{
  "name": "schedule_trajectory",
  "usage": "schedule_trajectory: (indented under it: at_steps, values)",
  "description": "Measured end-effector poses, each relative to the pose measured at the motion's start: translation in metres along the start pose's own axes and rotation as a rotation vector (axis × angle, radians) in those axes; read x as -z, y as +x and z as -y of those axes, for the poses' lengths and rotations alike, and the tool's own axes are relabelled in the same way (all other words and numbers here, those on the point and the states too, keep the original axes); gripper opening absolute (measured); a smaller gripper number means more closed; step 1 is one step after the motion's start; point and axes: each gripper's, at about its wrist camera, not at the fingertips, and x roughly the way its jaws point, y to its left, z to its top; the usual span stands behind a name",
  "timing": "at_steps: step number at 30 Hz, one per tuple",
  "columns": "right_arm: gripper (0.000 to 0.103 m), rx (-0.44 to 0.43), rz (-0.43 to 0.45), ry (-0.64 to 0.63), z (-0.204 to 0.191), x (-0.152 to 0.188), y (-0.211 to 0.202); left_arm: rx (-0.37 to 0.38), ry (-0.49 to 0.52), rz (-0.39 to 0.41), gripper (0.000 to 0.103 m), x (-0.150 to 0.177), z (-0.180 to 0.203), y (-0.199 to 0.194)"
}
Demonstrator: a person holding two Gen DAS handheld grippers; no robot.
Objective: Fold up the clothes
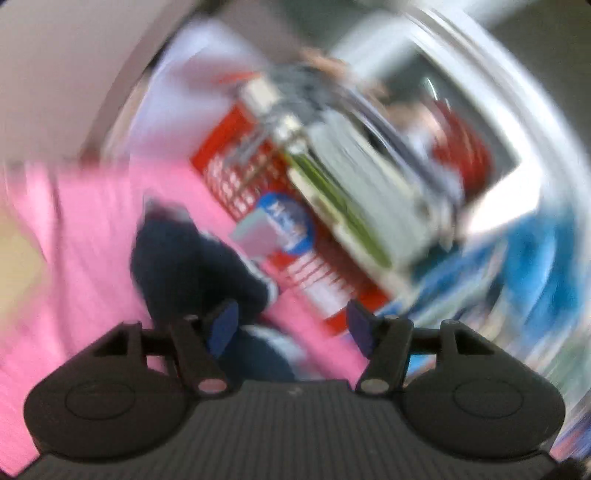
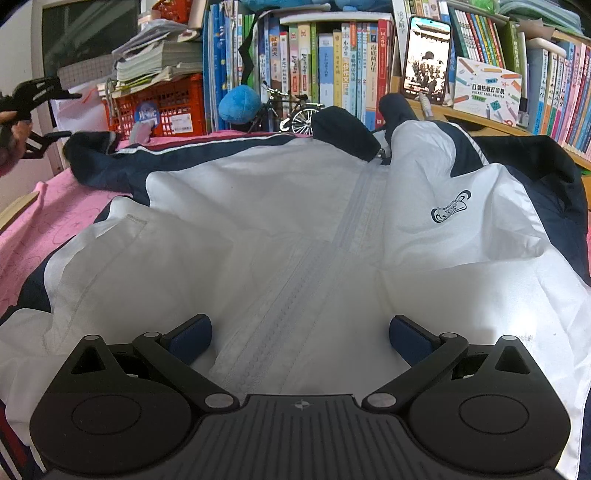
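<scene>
A white and navy zip jacket lies spread front-up on a pink cloth, zipper running down the middle, collar toward the books. My right gripper is open just above the jacket's lower hem, straddling the zipper, holding nothing. The left sleeve stretches out to the far left. In the blurred left wrist view my left gripper is open over the navy sleeve cuff on the pink cloth; it holds nothing. The left gripper also shows at the left edge of the right wrist view.
A red crate with stacked papers, a row of books, a propped phone, a small model bicycle and a blue plush ball line the back edge. A monitor stands at back left.
</scene>
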Motion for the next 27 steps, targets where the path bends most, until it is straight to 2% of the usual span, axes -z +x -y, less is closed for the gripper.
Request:
schedule_trajectory:
  at_steps: [2, 4, 6, 9, 13, 15, 18, 21, 24, 27]
  values:
    - [0.103, -0.002, 0.001, -0.001, 0.0, 0.0, 0.0, -0.076, 0.32, 0.023, 0.063, 0.019, 0.037, -0.019]
    - [0.103, -0.003, 0.001, -0.002, 0.0, 0.0, 0.0, -0.072, 0.499, 0.019, 0.063, 0.041, 0.06, -0.039]
    - [0.103, -0.004, 0.001, -0.003, 0.001, 0.0, 0.0, -0.027, 0.548, -0.003, 0.063, 0.057, 0.07, -0.056]
    - [0.103, 0.0, 0.007, -0.002, 0.0, 0.0, -0.001, 0.079, 0.585, -0.012, 0.063, 0.091, 0.082, -0.095]
    - [0.099, 0.034, 0.118, 0.001, 0.005, 0.003, -0.03, 0.243, 0.7, -0.031, 0.071, 0.156, 0.097, -0.149]
    - [0.099, 0.029, 0.182, 0.0, 0.012, 0.006, -0.056, 0.309, 0.783, -0.069, 0.072, 0.19, 0.104, -0.169]
    - [0.099, 0.035, 0.281, -0.024, 0.02, 0.016, -0.102, 0.366, 0.859, -0.141, 0.072, 0.225, 0.107, -0.183]
    - [0.1, 0.06, 0.342, -0.054, 0.024, 0.038, -0.144, 0.408, 0.921, -0.202, 0.072, 0.254, 0.108, -0.193]
    - [0.1, 0.065, 0.351, -0.079, 0.025, 0.065, -0.171, 0.428, 0.958, -0.231, 0.072, 0.267, 0.106, -0.197]
    - [0.1, 0.084, 0.3, -0.129, 0.017, 0.091, -0.179, 0.423, 1.006, -0.229, 0.074, 0.277, 0.106, -0.198]
